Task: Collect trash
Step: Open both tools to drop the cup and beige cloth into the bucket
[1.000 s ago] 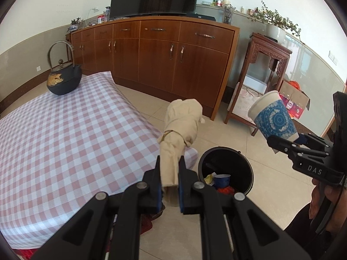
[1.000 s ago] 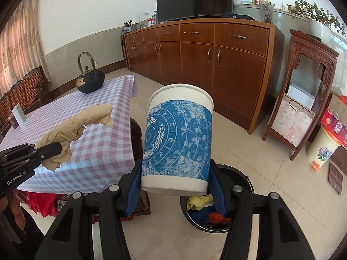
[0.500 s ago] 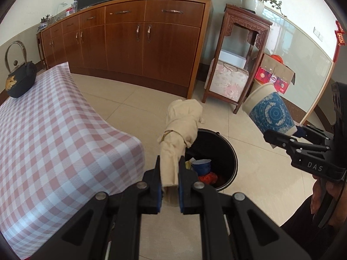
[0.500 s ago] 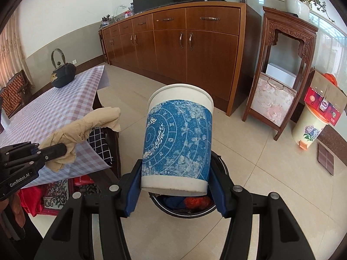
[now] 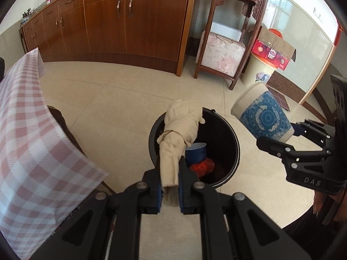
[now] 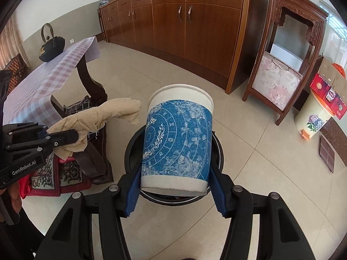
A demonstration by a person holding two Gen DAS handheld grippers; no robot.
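1. The left gripper has its black jaws pinched tight on a crumpled beige paper napkin, which stands up from the jaws over the near rim of a round black trash bin on the tiled floor.
2. The right gripper clamps a white paper cup with a blue patterned band near its base between blue pads, jaws about half spread; the cup hangs above the bin, tilted.
3. Only the left wrist view looks into the bin: a blue cup and something red-orange lie inside.
4. Only the right wrist view shows a black iron kettle on the pink checked tablecloth.
5. Readable writing: "DAS" on the right gripper, "GenRobot.AI" on the left.
6. Farthest, a brown wooden sideboard lines the wall.
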